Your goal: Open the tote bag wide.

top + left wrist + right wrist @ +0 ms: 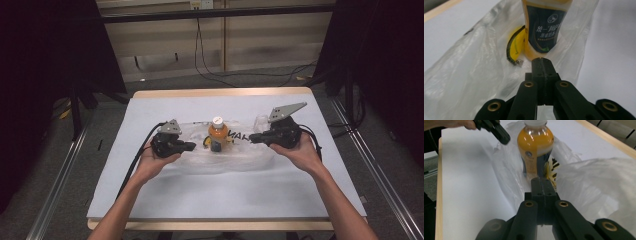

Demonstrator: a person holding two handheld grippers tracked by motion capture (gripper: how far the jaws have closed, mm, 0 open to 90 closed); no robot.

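Note:
An orange drink bottle (218, 134) with a white cap stands upright mid-table among the folds of a clear plastic bag (225, 157). My left gripper (191, 146) comes in from the bottle's left and my right gripper (251, 138) from its right. In the left gripper view the shut jaws (541, 60) point at the bottle's dark label (544, 27), with bag film (474, 75) around them. The right gripper (541, 180) is also shut, just short of the bottle (535, 147). A ridge of film (509, 170) runs from it up to the left gripper (505, 138).
A yellow and black patch (515, 48) lies at the bottle's base; I cannot tell whether it is print or a separate item. A white cloth (225, 195) covers the wooden table (220, 92). Cables run across the floor beyond the far edge.

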